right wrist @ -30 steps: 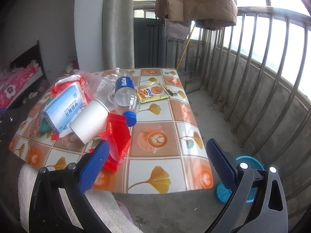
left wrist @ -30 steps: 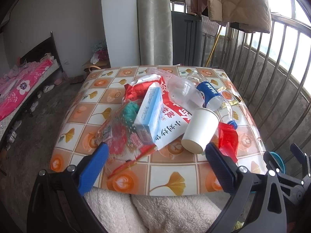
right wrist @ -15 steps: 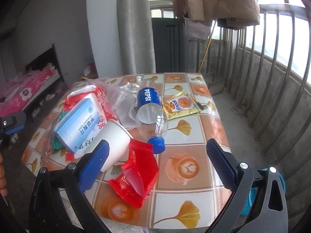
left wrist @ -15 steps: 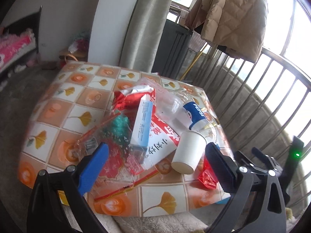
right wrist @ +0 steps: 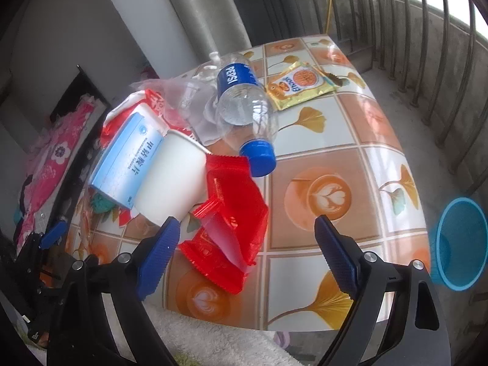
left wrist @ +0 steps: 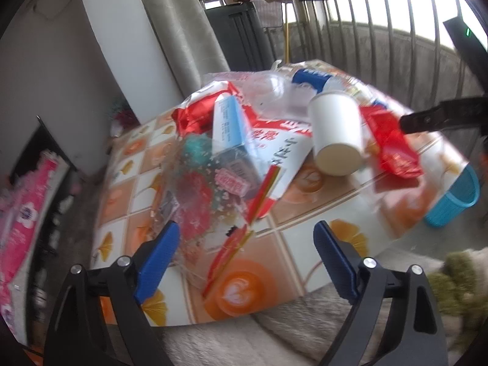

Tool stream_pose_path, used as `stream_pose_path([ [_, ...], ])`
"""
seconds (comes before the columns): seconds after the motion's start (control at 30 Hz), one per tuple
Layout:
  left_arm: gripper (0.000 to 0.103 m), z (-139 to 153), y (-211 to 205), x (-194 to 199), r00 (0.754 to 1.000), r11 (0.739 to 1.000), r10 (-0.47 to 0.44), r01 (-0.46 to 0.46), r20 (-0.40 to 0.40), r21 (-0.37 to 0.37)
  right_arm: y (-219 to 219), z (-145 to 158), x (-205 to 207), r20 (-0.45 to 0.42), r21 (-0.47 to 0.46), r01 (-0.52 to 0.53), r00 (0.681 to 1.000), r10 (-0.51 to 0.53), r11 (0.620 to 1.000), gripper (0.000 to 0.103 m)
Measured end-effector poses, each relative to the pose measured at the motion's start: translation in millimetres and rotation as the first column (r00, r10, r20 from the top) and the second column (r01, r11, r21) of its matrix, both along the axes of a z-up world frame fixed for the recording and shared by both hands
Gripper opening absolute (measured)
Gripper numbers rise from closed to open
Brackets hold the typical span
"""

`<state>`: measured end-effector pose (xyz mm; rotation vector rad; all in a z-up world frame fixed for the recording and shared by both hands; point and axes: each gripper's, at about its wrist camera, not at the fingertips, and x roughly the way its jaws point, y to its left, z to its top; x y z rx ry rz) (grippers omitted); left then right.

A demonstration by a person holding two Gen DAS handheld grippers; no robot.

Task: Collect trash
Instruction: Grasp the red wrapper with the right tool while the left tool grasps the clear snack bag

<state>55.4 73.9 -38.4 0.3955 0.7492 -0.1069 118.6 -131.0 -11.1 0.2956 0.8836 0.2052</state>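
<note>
Left gripper angled down over a clear plastic bag, jaws spread, just narrowing, gripping nothing. Right gripper likewise tilted down, unclenched and just narrowing, straddling a red wrapper. Behind: paper cup, Pepsi bottle, blue box, yellow sachet, heaped on a tiled-pattern table. Blue bin on the floor beside railings.

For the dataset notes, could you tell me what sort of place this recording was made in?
Probably a lived-in home, on an enclosed balcony off a bedroom. A railing of metal bars lines one side, pink floral bedding lies beyond the curtain, and the small table wears a household oilcloth.
</note>
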Motion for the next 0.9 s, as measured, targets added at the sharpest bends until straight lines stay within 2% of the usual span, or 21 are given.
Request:
stream_pose_path([
  [0.17, 0.072, -12, 2, 7, 0.999, 0.994, 0.026, -0.029, 0.029, 0.107, 16, -5, 10, -0.014, -0.026, -0.036, 0.999, 0.035, 0.999, 0.08],
  [0.23, 0.072, -19, 0, 11, 0.999, 0.988, 0.028, -0.031, 0.022, 0.149, 19, -11, 17, -0.035, -0.038, -0.044, 0.998, 0.043, 0.998, 0.074],
  [0.3, 0.068, -25, -2, 15, 0.999, 0.984, 0.039, -0.04, 0.007, 0.176, 21, -18, 21, -0.064, -0.032, -0.051, 0.997, 0.049, 0.998, 0.063],
  [0.33, 0.067, -27, -4, 16, 0.999, 0.982, 0.043, -0.043, -0.001, 0.181, 21, -21, 23, -0.078, -0.027, -0.052, 0.996, 0.05, 0.998, 0.06],
  [0.43, 0.064, -31, -2, 17, 0.998, 0.982, 0.066, -0.063, -0.012, 0.178, 20, -24, 24, -0.068, -0.043, -0.047, 0.997, 0.044, 0.998, 0.046],
  [0.5, 0.059, -31, -1, 18, 0.997, 0.981, 0.082, -0.079, -0.009, 0.174, 17, -24, 24, -0.07, -0.036, -0.043, 0.997, 0.041, 0.998, 0.032],
  [0.53, 0.057, -30, -1, 18, 0.996, 0.982, 0.088, -0.086, -0.005, 0.17, 15, -25, 24, -0.073, -0.032, -0.041, 0.997, 0.038, 0.999, 0.027],
  [0.57, 0.053, -29, -1, 17, 0.996, 0.982, 0.092, -0.091, 0.0, 0.165, 14, -24, 23, -0.078, -0.033, -0.036, 0.996, 0.034, 0.999, 0.016],
  [0.7, 0.03, -23, -1, 13, 0.995, 0.983, 0.094, -0.098, 0.035, 0.156, 10, -23, 19, -0.07, -0.015, -0.036, 0.997, 0.035, 0.999, 0.008],
  [0.8, 0.017, -17, -2, 8, 0.994, 0.985, 0.097, -0.104, 0.056, 0.137, 9, -17, 12, -0.04, -0.025, -0.042, 0.998, 0.041, 0.999, 0.003],
  [0.9, 0.01, -10, -1, 0, 0.989, 0.987, 0.116, -0.125, 0.09, 0.104, 7, -10, 3, -0.01, -0.039, -0.051, 0.999, 0.05, 0.998, 0.001],
])
